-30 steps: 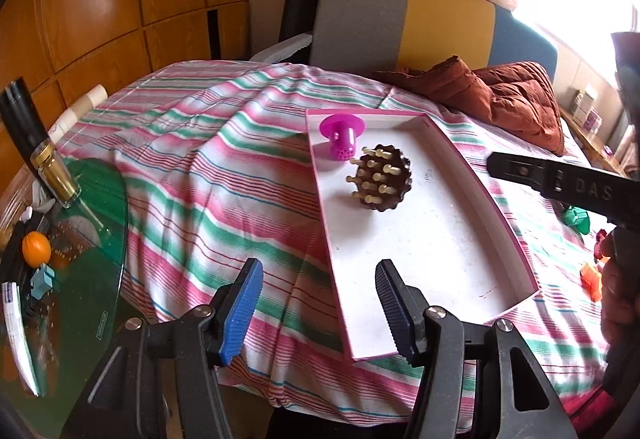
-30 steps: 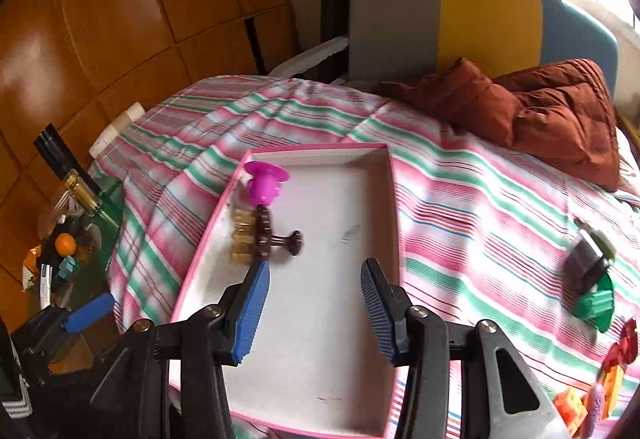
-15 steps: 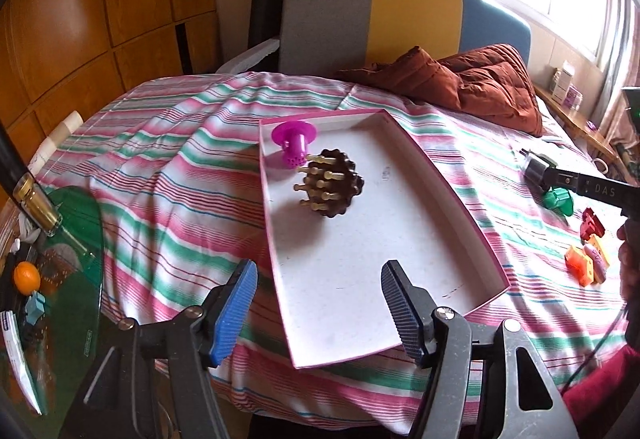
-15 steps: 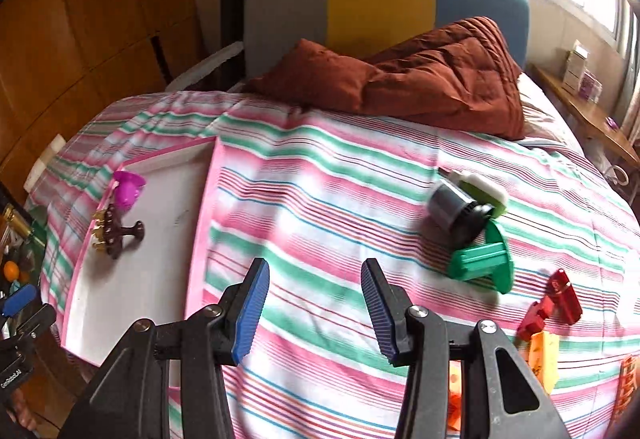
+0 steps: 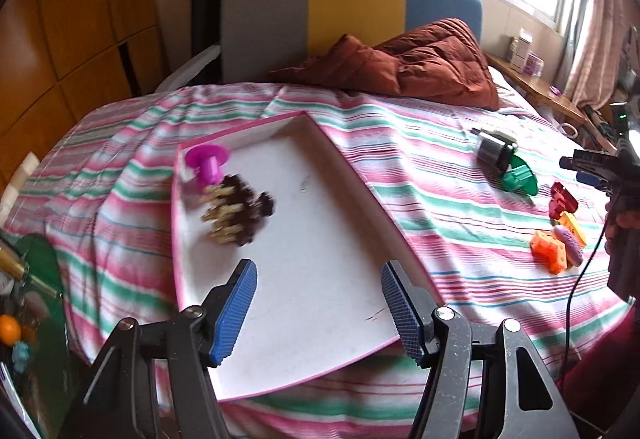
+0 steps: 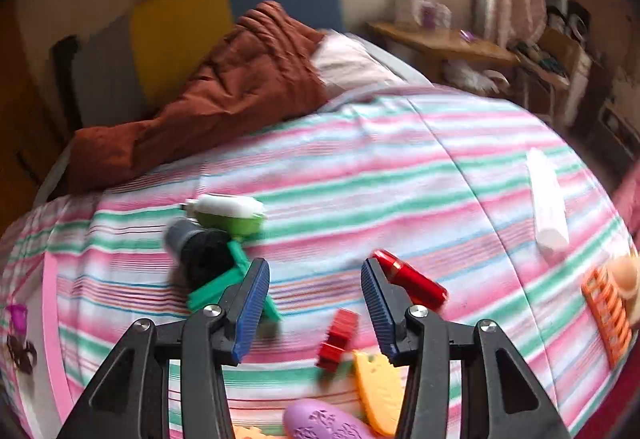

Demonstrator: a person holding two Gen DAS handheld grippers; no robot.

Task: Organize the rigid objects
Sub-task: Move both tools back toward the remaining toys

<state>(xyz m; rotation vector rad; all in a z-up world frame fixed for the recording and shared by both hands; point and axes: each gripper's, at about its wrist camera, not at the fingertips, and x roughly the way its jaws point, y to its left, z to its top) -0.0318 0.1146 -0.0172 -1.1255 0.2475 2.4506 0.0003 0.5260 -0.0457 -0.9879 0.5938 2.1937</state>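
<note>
Your right tongs (image 6: 312,303) stand spread and empty (left tongs (image 5: 318,305) likewise, above the pink-rimmed tray (image 5: 360,175)). The small red clip (image 6: 338,333) lies just ahead between the pads: rigid, light, likely slick; grip its flat sides. The striped bed cover (image 6: 400,179) is soft and yielding.

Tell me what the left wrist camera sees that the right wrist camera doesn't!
Only the left wrist view shows the whole white tray and an orange ball at the left edge. Only the right wrist view shows a white tube and a red cylinder. Both show the magenta toy, the green piece and the brown quilt.
</note>
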